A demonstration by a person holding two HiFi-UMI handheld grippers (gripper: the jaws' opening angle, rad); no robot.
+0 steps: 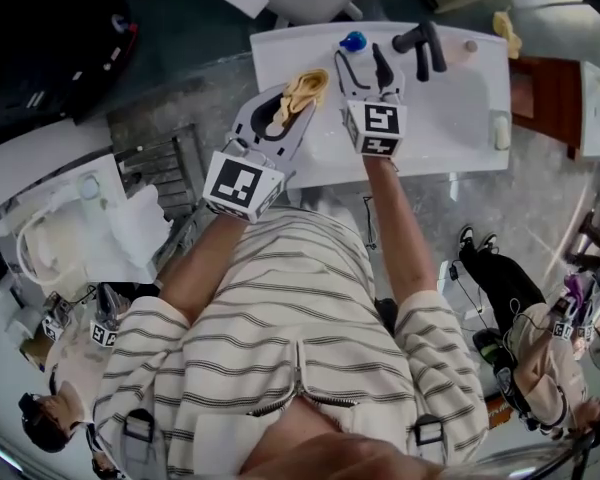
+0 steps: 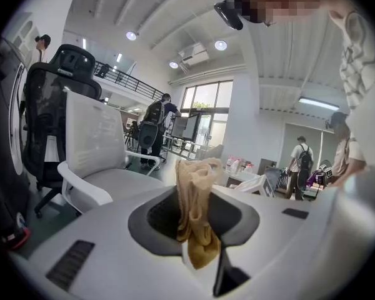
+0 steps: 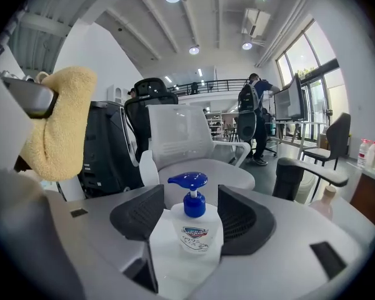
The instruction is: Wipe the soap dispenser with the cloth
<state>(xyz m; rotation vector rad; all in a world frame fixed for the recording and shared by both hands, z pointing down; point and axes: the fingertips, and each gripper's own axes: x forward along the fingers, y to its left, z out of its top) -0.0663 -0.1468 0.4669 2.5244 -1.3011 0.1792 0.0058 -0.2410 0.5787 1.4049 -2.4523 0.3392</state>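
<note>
A person in a striped shirt (image 1: 280,358) looks steeply down at their own two arms, each holding a two-jaw gripper over a white washbasin (image 1: 460,118).

The left gripper (image 1: 292,108) reaches toward the basin's near left corner. Its jaws are pressed together on a yellow cloth (image 1: 305,88), which bunches up above the tips. In the left gripper view the cloth (image 2: 197,217) stands as a crumpled vertical fold, pinched tight between the two dark pads, with its loose top rising above them.

The right gripper (image 1: 364,68) sits just to the right of the left one, further in over the basin's back edge. Its jaws are spread wide, and the soap dispenser (image 1: 353,44) stands upright between them. In the right gripper view the dispenser (image 3: 194,230) is a white bottle with a blue pump head and a blue label. It sits between the pads, and neither pad is seen squeezing it. The cloth (image 3: 56,124) hangs at the upper left of that view, apart from the bottle.

Just right of the dispenser is a black tap (image 1: 420,43). Beyond the basin stand a white office chair (image 3: 187,136) and a black one (image 3: 150,92).
</note>
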